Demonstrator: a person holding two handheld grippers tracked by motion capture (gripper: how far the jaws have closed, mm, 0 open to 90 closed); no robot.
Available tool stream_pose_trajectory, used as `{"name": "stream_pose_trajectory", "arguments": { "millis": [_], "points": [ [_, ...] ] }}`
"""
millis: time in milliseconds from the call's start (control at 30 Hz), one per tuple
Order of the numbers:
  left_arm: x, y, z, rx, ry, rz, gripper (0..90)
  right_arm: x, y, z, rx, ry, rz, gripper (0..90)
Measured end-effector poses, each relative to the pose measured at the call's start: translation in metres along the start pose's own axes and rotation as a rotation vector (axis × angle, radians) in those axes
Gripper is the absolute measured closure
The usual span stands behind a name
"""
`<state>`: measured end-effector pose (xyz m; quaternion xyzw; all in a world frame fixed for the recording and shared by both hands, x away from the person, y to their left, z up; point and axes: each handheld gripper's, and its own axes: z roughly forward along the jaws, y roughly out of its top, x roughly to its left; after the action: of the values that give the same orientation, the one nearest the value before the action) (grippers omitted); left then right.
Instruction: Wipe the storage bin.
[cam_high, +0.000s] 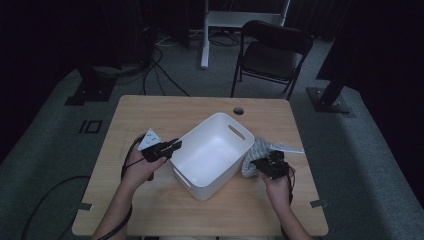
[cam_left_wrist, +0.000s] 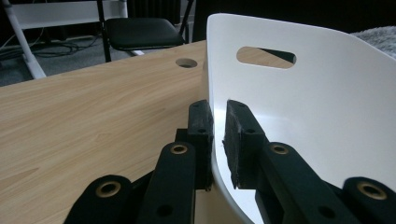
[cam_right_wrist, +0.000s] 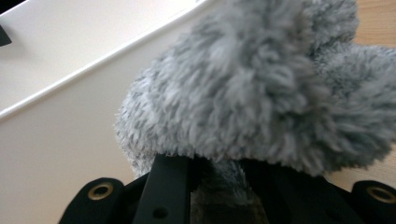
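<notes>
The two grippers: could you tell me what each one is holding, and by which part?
The left gripper clamps the white bin by its side wall at the rim. The right gripper grips a fold of the fluffy grey cloth beside the bin.

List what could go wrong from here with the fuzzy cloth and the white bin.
1. The right tool pinches just a fold of the grey fuzzy cloth; the loose bulk could snag on the white bin's rim or slip free.
2. The left tool clamps one thin wall at a corner; a pull could tip or slide the bin across the table.
</notes>
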<state>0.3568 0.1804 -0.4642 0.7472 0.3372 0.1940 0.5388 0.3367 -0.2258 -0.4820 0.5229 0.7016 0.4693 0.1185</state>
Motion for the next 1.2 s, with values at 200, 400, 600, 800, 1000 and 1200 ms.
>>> {"name": "stream_pose_trajectory", "arguments": {
  "millis": [200,400,600,800,1000,1200],
  "points": [
    [-0.002,0.0,0.002,-0.004,-0.007,-0.003,80.7,-0.004,-0.003,0.009,0.024,-0.016,0.008,76.8],
    [-0.003,0.0,0.003,-0.007,-0.016,-0.007,80.8,-0.01,-0.008,0.019,0.051,-0.027,0.026,76.8],
    [-0.004,0.0,0.004,-0.009,-0.005,-0.011,80.9,-0.017,-0.015,0.032,0.105,-0.029,0.055,76.7],
    [-0.007,0.002,0.004,0.002,0.039,-0.009,84.7,-0.016,-0.009,0.023,0.083,-0.007,0.063,76.8],
    [-0.008,0.002,0.004,0.007,0.055,-0.006,86.0,0.0,0.011,-0.011,-0.033,0.042,0.032,76.8],
    [-0.008,0.002,0.004,0.009,0.048,-0.005,85.9,0.019,0.022,-0.03,-0.104,0.079,-0.014,76.8]
  ]
}}
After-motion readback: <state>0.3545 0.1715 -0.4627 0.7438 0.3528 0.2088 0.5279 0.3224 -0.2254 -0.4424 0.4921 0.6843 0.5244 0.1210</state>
